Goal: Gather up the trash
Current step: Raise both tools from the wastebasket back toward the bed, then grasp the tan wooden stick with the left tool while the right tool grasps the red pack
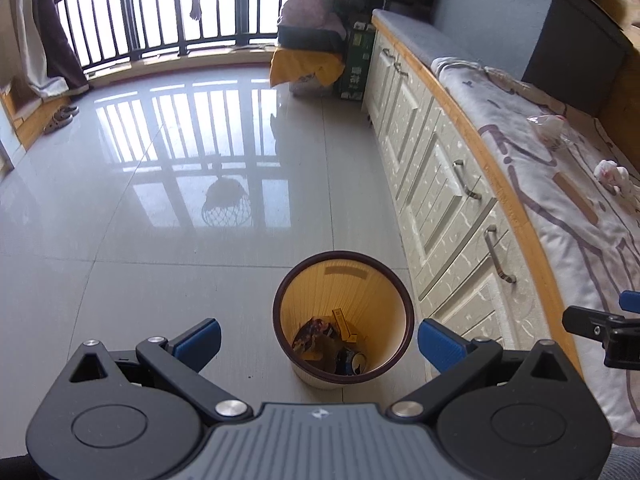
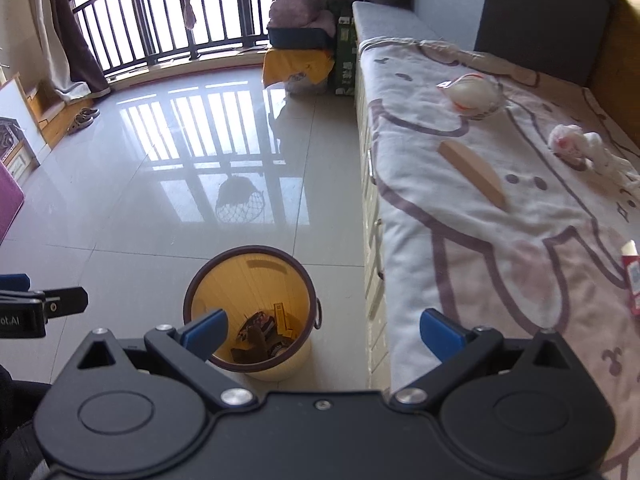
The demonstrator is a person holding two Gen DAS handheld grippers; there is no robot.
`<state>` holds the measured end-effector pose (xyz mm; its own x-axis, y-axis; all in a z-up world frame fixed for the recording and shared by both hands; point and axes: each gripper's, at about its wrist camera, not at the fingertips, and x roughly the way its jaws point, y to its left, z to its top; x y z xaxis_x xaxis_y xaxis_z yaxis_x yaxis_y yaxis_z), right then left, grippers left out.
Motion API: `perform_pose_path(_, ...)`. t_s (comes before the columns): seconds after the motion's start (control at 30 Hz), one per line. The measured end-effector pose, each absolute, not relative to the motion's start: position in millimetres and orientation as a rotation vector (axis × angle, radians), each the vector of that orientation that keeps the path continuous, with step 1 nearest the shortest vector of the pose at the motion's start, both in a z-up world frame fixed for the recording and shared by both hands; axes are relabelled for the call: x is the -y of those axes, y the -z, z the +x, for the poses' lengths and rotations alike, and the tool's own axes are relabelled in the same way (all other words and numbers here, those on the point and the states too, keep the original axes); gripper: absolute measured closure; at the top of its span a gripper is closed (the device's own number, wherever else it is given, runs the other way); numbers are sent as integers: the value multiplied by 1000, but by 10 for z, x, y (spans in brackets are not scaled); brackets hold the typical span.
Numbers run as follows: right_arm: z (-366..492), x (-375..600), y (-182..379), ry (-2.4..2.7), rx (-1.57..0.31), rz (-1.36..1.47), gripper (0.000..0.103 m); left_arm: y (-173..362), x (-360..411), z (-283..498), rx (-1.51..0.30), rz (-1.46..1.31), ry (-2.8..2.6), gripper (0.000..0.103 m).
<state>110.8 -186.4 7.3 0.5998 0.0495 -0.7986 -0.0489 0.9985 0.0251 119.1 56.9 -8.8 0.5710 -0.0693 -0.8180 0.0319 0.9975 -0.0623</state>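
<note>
A yellow trash bin (image 1: 343, 280) with a dark rim stands on the tiled floor beside the bench; it holds a can, a wrapper and a yellow box. It also shows in the right wrist view (image 2: 248, 276). My left gripper (image 1: 320, 340) is open and empty, above the bin. My right gripper (image 2: 324, 330) is open and empty, between the bin and the bench edge. On the bench blanket (image 2: 460, 240) lie a clear plastic bag (image 2: 474, 94), a crumpled tissue (image 2: 572, 142), a wooden piece (image 2: 472, 174) and a red and white packet (image 2: 632, 280).
A white cabinet front (image 1: 440, 184) with metal handles runs under the bench. A dark cushion (image 2: 536, 12) stands at the back of the bench. Boxes and a yellow cloth (image 1: 306, 64) are stacked by the balcony railing. Shoes (image 1: 60, 118) lie at far left.
</note>
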Motion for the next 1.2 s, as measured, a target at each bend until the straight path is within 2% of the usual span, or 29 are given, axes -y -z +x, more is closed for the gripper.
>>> perform_pose_path(0.5,625,2602,-203,46,-839,38,0,-200,2,1018,-841,20,142,0)
perform_pose_path(1.2,147,4018,-165,273,-714,170,0,-324,1541,1199,-677,53,377,0)
